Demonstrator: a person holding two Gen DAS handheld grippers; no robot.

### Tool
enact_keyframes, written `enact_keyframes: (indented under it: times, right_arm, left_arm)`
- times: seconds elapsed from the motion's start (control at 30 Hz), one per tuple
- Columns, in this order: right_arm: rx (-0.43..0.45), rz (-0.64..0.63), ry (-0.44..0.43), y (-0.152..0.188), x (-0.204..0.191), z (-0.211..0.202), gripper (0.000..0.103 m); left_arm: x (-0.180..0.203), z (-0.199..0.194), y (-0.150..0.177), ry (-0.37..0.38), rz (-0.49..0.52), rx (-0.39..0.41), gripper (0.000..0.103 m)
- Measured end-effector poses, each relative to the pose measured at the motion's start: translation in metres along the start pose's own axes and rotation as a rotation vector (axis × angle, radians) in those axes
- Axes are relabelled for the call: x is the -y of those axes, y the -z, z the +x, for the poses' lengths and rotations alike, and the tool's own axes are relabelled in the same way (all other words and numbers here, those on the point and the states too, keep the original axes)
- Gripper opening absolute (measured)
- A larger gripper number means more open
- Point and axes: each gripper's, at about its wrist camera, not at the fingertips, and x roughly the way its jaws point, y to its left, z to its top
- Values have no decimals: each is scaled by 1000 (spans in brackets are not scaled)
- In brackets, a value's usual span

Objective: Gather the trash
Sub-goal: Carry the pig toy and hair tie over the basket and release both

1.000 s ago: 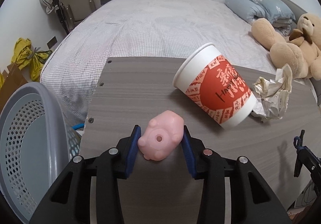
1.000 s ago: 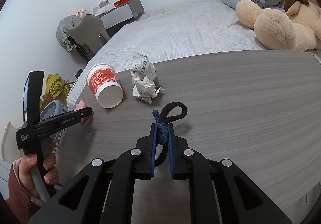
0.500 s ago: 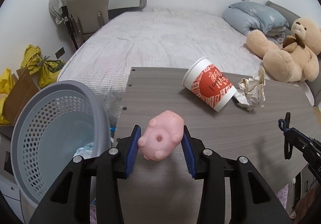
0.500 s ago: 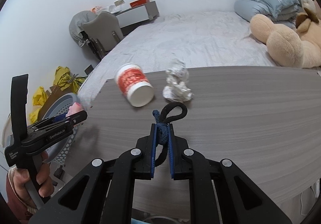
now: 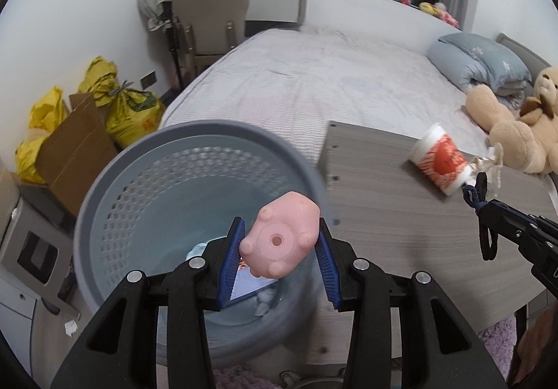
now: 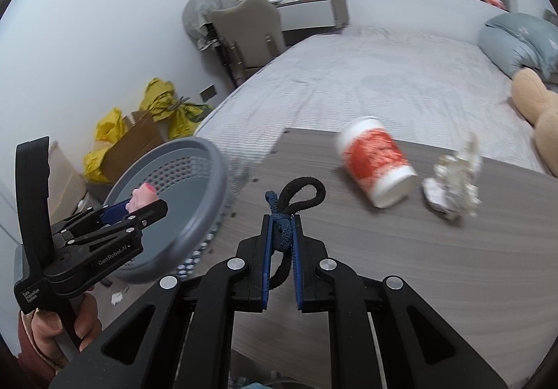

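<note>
The pink toy point(image 5: 280, 239) looks like smooth, matt soft rubber; the basket point(image 5: 104, 180) is grey perforated plastic with a smooth rim. The table point(image 6: 418, 249) shows matt grey wood grain. The cup point(image 6: 376, 162) is glossy printed paper, the wad point(image 6: 453, 187) crumpled paper, the looped cord point(image 6: 300, 195) fuzzy black cloth

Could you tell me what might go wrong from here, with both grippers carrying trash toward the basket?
1. The pink toy in the left gripper hangs over the grey basket near its table-side rim; a release could clip the rim and bounce out.
2. The right gripper pinches the black-and-blue hair tie above the table, not the basket; releasing now leaves it on the table.
3. Its loop may snag on the pads.
</note>
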Motion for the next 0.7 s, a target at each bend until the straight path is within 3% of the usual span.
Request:
enact_keyframes:
  times: [0.33,0.7]
  right_arm:
    - [-68,-118,-104,-22,-71,59,11]
    - [-129,-180,-199,-31,-116,106,11]
  left_arm:
    - [-70,9,-2,-76,-106,-16,40]
    - [-96,21,0,-119,-144,-47,40]
